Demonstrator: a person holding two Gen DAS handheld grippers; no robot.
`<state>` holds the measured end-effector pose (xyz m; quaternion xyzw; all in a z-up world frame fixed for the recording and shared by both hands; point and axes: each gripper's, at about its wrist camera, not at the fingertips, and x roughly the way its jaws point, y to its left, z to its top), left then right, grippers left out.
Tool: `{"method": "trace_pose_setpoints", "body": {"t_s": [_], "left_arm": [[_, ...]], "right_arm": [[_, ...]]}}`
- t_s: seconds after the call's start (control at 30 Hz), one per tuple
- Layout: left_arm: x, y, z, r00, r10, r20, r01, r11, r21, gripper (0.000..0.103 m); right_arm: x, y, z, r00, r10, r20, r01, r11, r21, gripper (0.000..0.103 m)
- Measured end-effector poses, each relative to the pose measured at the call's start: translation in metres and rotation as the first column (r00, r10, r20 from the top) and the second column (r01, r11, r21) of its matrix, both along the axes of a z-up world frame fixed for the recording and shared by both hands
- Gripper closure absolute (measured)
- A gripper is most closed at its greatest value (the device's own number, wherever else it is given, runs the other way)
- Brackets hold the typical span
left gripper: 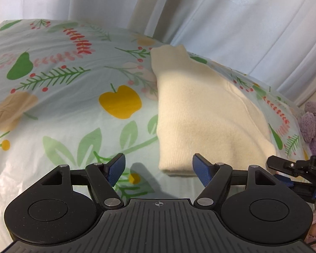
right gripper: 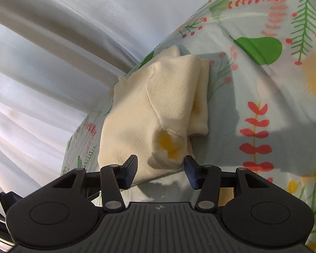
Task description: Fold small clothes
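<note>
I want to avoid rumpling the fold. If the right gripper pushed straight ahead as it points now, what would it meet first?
Most likely the cream garment itself: the open right gripper points at its near folded edge, which lies between the jaws on the floral sheet. Depth is unclear, so it may pass just above.

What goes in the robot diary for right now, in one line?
cloth: folded, on sheet | left gripper: open | right gripper: open

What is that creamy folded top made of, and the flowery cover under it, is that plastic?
The cream garment looks like soft knitted fabric, perhaps cotton or wool: fine ribbing shows, with a matte surface. The floral cover looks like thin plastic sheet: smooth, slightly glossy, crinkly, and light shines through. I can't be sure of either by sight alone.
</note>
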<state>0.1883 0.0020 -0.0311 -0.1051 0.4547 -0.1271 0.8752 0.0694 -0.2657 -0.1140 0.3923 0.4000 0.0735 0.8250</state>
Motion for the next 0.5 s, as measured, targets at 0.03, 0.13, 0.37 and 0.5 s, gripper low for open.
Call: {"method": "trace_pose_setpoints", "body": {"t_s": [0.03,0.13,0.37,0.5], "left_arm": [[0.000,-0.004,-0.002,1.000,-0.021,-0.002,0.021,1.000,0.006,0.027],[0.002,-0.014,-0.004,0.999,-0.031,-0.013,0.032,0.998,0.061,0.028],[0.003,-0.008,-0.004,0.998,-0.011,-0.055,0.016,0.995,0.097,0.026],[-0.002,0.007,0.007,0.999,0.011,-0.052,-0.005,0.993,0.121,0.028]], "right_arm": [[0.005,0.004,-0.004,1.000,-0.004,-0.007,0.004,1.000,-0.004,0.055],[0.009,0.010,-0.002,0.999,-0.020,0.028,0.019,1.000,0.022,0.089],[-0.003,-0.001,-0.007,0.998,-0.057,0.013,0.058,0.978,-0.201,0.079],[-0.023,0.019,0.026,0.991,-0.044,0.127,0.096,0.897,-0.432,0.057]]}}
